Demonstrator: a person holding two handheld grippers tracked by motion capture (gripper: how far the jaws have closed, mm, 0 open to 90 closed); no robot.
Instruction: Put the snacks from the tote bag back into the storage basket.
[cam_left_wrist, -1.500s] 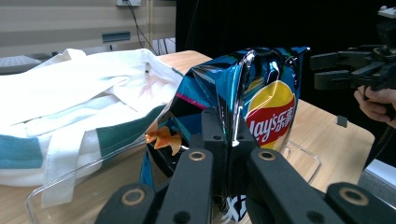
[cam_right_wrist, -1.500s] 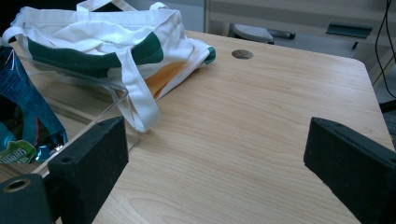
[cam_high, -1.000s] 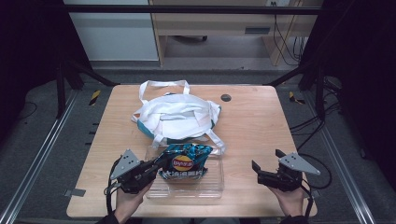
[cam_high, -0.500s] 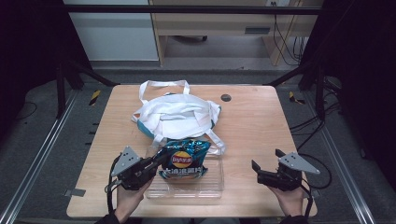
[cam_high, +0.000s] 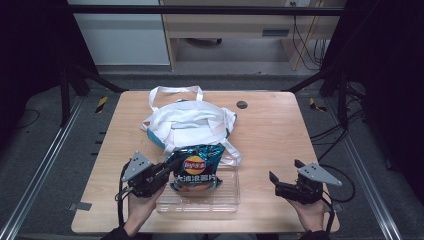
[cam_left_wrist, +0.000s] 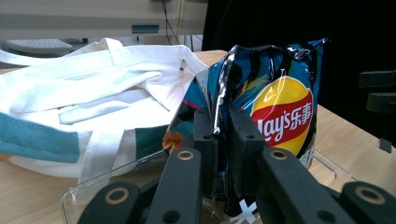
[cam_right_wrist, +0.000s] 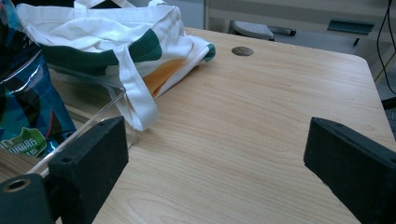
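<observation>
A blue Lay's chip bag (cam_high: 196, 167) stands tilted over a clear plastic tray (cam_high: 227, 199) near the table's front edge. My left gripper (cam_high: 167, 167) is shut on the bag's left edge; in the left gripper view the jaws pinch the crimped side of the chip bag (cam_left_wrist: 275, 102), left gripper (cam_left_wrist: 223, 140). A white tote bag (cam_high: 187, 122) with teal trim lies just behind the tray, its straps trailing toward it. My right gripper (cam_high: 282, 185) rests at the front right, open and holding nothing; in its own view the right gripper (cam_right_wrist: 215, 154) has wide-apart jaws over bare wood.
A small dark round hole (cam_high: 242, 104) sits in the tabletop behind the tote. Bare wood (cam_right_wrist: 261, 102) spreads across the right half of the table. The tote's loose strap (cam_right_wrist: 135, 93) lies beside the tray's corner. Metal rails and cables flank the table.
The left gripper has lifted and tipped the chip bag slightly higher over the tray. The right gripper has stayed put.
</observation>
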